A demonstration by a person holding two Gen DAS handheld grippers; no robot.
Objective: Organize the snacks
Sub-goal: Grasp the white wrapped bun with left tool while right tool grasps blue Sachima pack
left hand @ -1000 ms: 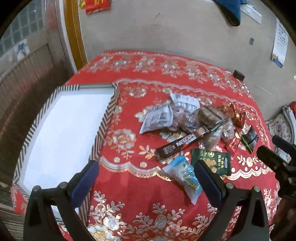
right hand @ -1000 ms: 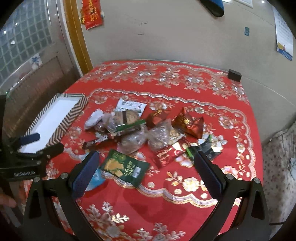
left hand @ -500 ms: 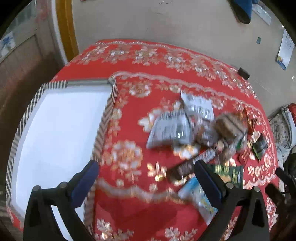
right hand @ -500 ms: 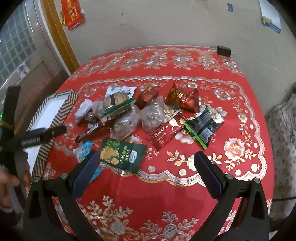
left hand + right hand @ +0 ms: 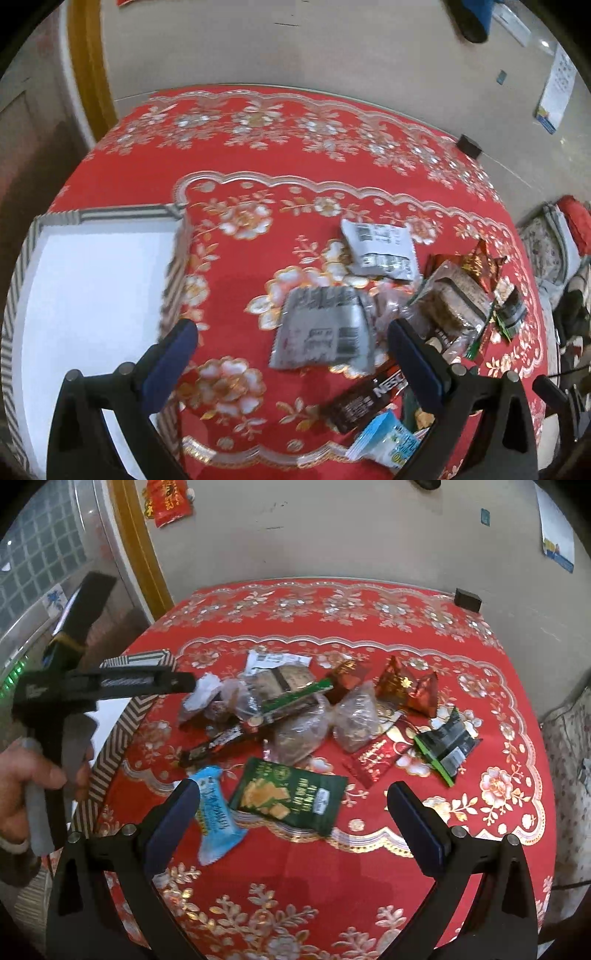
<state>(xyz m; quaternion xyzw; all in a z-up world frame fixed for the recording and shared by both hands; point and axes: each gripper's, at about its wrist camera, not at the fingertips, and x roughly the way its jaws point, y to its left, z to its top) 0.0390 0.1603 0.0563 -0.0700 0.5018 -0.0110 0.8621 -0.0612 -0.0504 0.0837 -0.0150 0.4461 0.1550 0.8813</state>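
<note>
Hovering with fingers spread wide and empty over the grey packet [image 5: 321,332] just right of the striped tray [image 5: 33,236], the left gripper [image 5: 291,350] risked snagging the overlapping clear bag beside it, while the right gripper [image 5: 291,805], equally wide, held nothing.
</note>
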